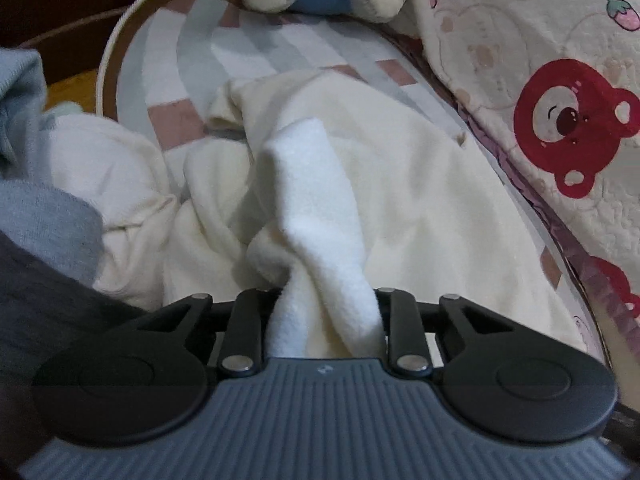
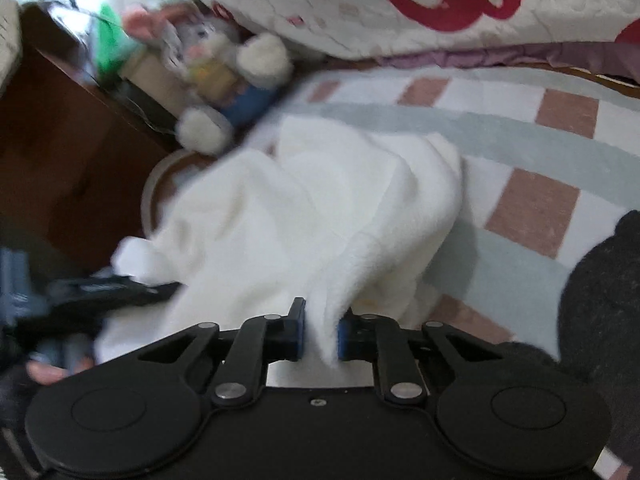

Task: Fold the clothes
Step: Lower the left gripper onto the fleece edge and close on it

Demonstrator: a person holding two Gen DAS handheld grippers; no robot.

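Two claws pinched on one white garment, fold about to be carried

Both grips look set, so the step now is the lift-and-carry. Left side: left gripper [image 1: 326, 312] is closed down on a bunched, twisted wad of the cream garment [image 1: 400, 208]; the fingertips are buried in cloth, nothing else in the jaws. Grey clothes [image 1: 36, 216] are piled near its left, so keep the carry clear of them. The garment lies crumpled on the checked sheet [image 1: 256, 52], between that pile and the bear blanket [image 1: 560, 120]. Right side: right gripper [image 2: 320, 334] has its blue pads nearly together, pressing a thin fold of the same garment edge. View is motion-blurred. Judgement: raise both hands evenly, keep the edge taut between them so the twist at the left shakes out, then lay it flat. Risk: the right's thin pinch slipping; the stuffed toy [image 2: 224, 76] is near the far edge.
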